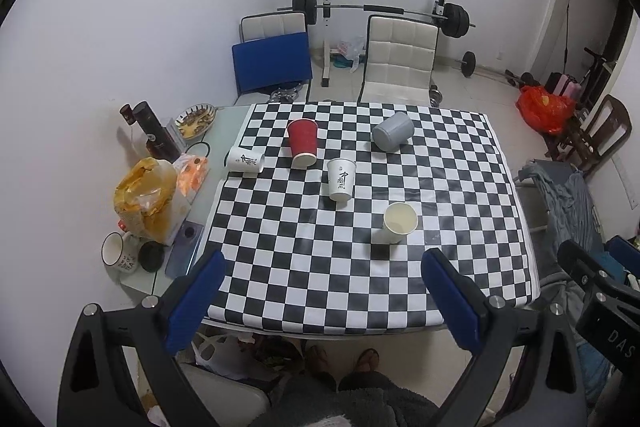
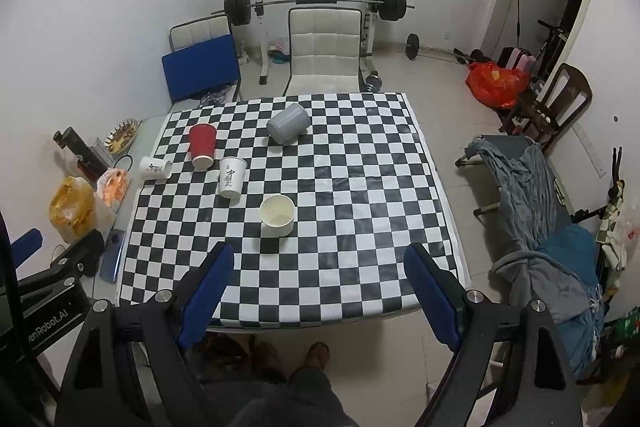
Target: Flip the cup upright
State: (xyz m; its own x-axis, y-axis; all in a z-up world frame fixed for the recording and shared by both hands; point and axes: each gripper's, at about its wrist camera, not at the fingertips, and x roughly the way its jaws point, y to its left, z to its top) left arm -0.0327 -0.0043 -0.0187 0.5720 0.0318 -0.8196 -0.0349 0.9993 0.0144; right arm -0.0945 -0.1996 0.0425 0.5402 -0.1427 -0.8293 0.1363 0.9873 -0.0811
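On the checkered table (image 1: 360,291) (image 2: 360,267) stand several cups. A red cup (image 1: 303,143) (image 2: 203,145) lies tilted with its mouth toward me. A grey cup (image 1: 393,131) (image 2: 289,123) lies on its side. A white printed cup (image 1: 341,179) (image 2: 231,177) stands mouth down. Another white printed cup (image 1: 245,159) (image 2: 156,167) lies on its side at the left edge. A plain white cup (image 1: 397,223) (image 2: 277,215) stands upright. My left gripper (image 1: 322,267) and right gripper (image 2: 319,259) are open and empty, held above the near table edge.
Left of the table are a yellow bag (image 1: 146,199), a mug (image 1: 118,253), a dark bottle (image 1: 154,131), a dish (image 1: 196,121) and a phone (image 1: 186,247). White chairs (image 1: 396,59) and a barbell rack (image 1: 380,9) stand behind. Clothes (image 2: 536,219) lie at the right.
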